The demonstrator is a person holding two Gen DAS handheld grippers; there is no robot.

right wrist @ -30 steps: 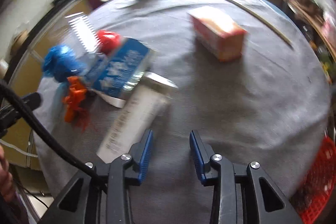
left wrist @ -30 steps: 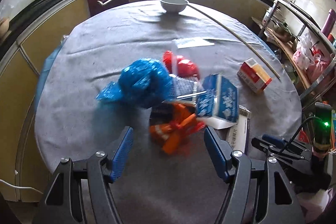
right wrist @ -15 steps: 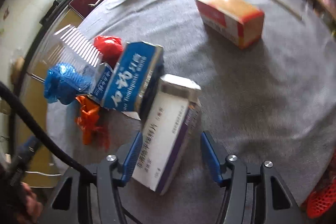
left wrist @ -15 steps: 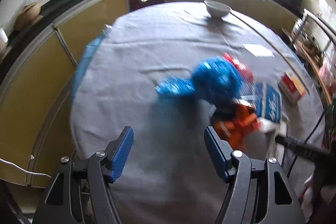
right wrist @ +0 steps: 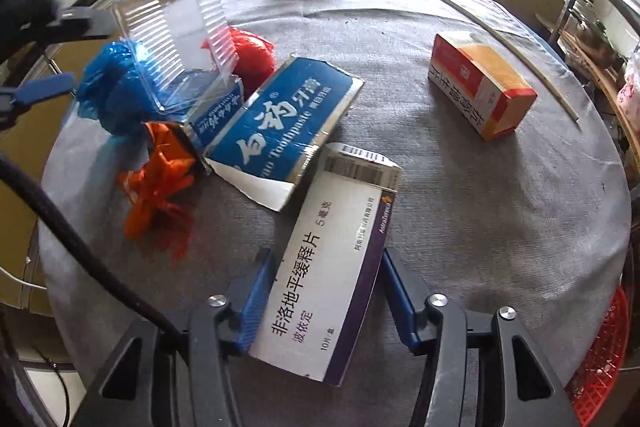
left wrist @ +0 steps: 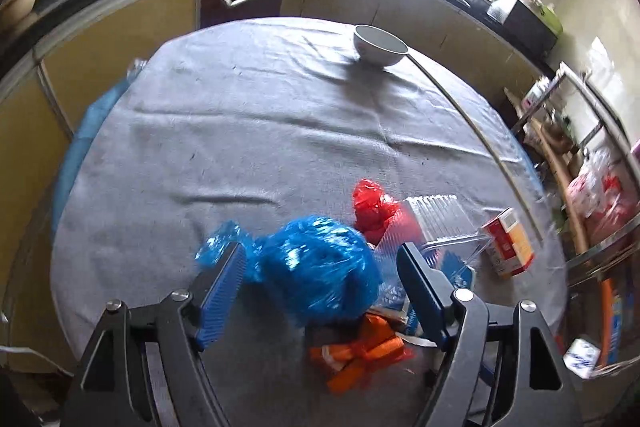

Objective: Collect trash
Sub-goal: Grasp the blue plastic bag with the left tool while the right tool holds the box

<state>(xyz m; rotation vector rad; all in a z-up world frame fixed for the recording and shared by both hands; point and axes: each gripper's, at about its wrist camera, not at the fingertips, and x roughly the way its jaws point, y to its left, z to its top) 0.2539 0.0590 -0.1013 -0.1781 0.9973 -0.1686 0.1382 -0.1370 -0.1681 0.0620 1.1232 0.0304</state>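
Change, left: a second ago the left gripper (left wrist: 320, 287) hung over the orange wrapper (left wrist: 358, 351); now the blue plastic bag (left wrist: 320, 267) sits in its gap, and the jaws are opening.
Change, right: a second ago the right gripper (right wrist: 324, 297) had bare cloth between nearly closed jaws, with the white medicine box (right wrist: 324, 267) off at 10 o'clock; now the box lies between them, and the jaws are closing from a wider spread.
Left view only: the table (left wrist: 240, 131) edge with yellow cabinets behind it at 9 o'clock, and a metal shelf rack (left wrist: 580, 163) at 3 o'clock.
Right view only: the print on the blue toothpaste carton (right wrist: 280, 123), the upright clear plastic tray (right wrist: 176, 35), a red basket (right wrist: 600, 359) at 4 o'clock, and the other gripper at 9 o'clock beside the bag.
Both views: a white bowl (left wrist: 380, 45) at 12 o'clock, a red crumpled bag (left wrist: 374, 211), and the red-and-orange box (right wrist: 480, 87) lying apart from the pile.
Left jaws: spread, the blue bag between them; its tail reaches the left pad (left wrist: 224, 291), and I cannot tell if it touches.
Right jaws: astride the near end of the white box; the left pad (right wrist: 254, 303) looks to be against its edge, and a sliver of cloth shows beside the right pad (right wrist: 396, 295).
Trash: heaped on the grey cloth at 9 to 10 o'clock in the right view.
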